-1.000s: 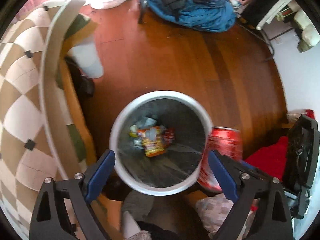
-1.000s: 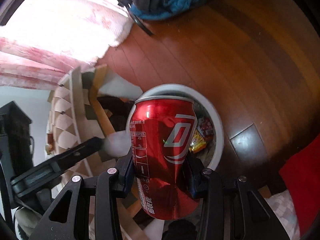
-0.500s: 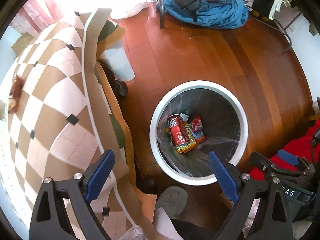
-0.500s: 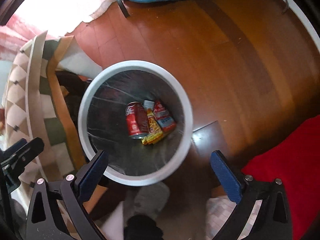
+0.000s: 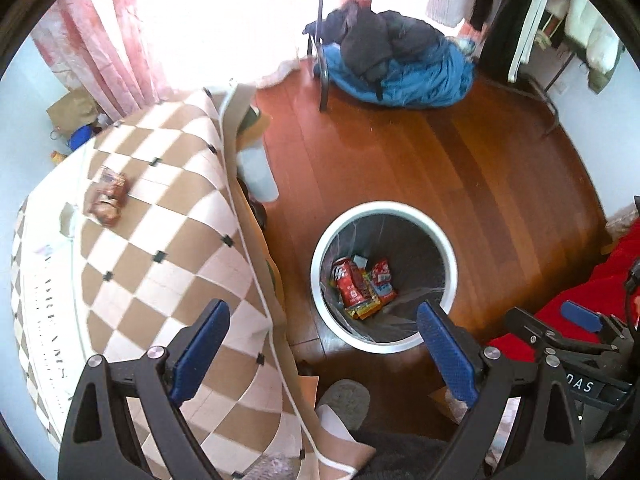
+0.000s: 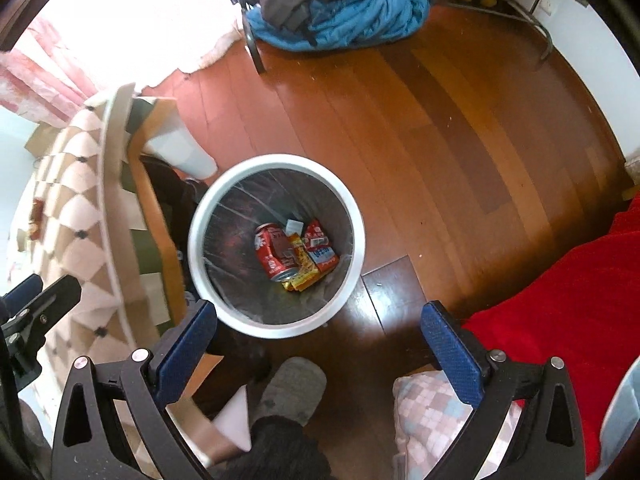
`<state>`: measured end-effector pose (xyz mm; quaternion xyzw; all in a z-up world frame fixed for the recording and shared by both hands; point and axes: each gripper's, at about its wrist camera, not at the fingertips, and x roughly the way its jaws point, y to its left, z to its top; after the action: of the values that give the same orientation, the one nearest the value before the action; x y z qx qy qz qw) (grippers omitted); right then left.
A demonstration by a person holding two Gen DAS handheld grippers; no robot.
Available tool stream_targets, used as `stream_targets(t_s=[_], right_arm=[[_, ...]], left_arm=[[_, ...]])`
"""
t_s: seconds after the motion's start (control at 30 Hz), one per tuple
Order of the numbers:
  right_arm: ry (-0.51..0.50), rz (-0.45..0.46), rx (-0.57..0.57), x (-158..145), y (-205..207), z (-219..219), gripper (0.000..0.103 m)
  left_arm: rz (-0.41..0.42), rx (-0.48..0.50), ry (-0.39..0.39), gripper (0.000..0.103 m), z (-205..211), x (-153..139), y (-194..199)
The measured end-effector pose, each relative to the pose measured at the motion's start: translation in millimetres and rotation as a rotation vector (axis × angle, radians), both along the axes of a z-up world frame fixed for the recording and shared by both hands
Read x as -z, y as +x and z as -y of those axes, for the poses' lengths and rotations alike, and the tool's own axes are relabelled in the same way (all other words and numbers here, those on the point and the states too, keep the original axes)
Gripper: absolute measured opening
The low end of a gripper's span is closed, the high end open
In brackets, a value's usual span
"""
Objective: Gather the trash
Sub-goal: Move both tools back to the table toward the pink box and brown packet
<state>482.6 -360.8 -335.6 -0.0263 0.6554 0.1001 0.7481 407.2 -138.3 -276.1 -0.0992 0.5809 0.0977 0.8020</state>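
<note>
A white-rimmed trash bin (image 5: 320, 256) (image 6: 358, 220) stands on the wood floor. Inside lie a red soda can (image 5: 349, 286) (image 6: 274, 256) and several snack wrappers (image 5: 382, 280) (image 6: 318, 246). A brown snack packet (image 5: 108, 198) lies on the checkered tablecloth at the left. My left gripper (image 5: 324, 346) is open and empty, high above the table edge and the bin. My right gripper (image 6: 318, 344) is open and empty above the bin's near rim; it also shows in the left wrist view (image 5: 560, 332).
A table with a checkered cloth (image 5: 160, 240) (image 6: 80, 220) stands left of the bin. A blue and dark clothes pile (image 5: 396, 68) (image 6: 340, 8) lies at the back. Red fabric (image 6: 560, 312) is at the right. A grey slipper (image 6: 288, 388) is below.
My right gripper opened and dropped the red can into the bin. Both grippers then rose and pulled back, and the left view swung over the table.
</note>
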Motion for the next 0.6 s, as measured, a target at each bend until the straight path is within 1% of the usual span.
stream_targets(t_s=[0.2,0.3,0.37,0.47,0.5,0.57,0.6], right_arm=[[0.046,0.071,-0.003,-64.3,-18.2,-9.0,0.103],[0.080,0.113,-0.002,-98.1,-27.5,-18.0,0.103],[0.100,0.143,-0.005,-119.5,-32.6,-27.4,0.103],[0.141,0.180,-0.033,-149.9,-40.6,-52.9,0.103],[0.152,0.187,-0.047,-156.6,-43.0,-62.0,0.103],[0.170,0.196,-0.086,-165.9,-47.3,-91.5,0.103],[0.175,0.196,-0.106,-167.4,-48.0,-105.4,0.103]], left_arm=[[0.097,-0.020,0.003,0.096,-16.0,-52.4,-23.6],[0.153,-0.045,0.008,0.096,-34.2,-80.3,-36.8],[0.177,-0.064,0.007,0.096,-48.6,-91.4,-44.1],[0.207,-0.113,0.017,0.096,-81.4,-106.2,-57.8],[0.210,-0.142,0.024,0.096,-100.1,-108.4,-63.5],[0.208,-0.186,0.029,0.096,-126.6,-107.4,-73.4],[0.199,-0.229,0.031,0.096,-150.3,-103.4,-80.3]])
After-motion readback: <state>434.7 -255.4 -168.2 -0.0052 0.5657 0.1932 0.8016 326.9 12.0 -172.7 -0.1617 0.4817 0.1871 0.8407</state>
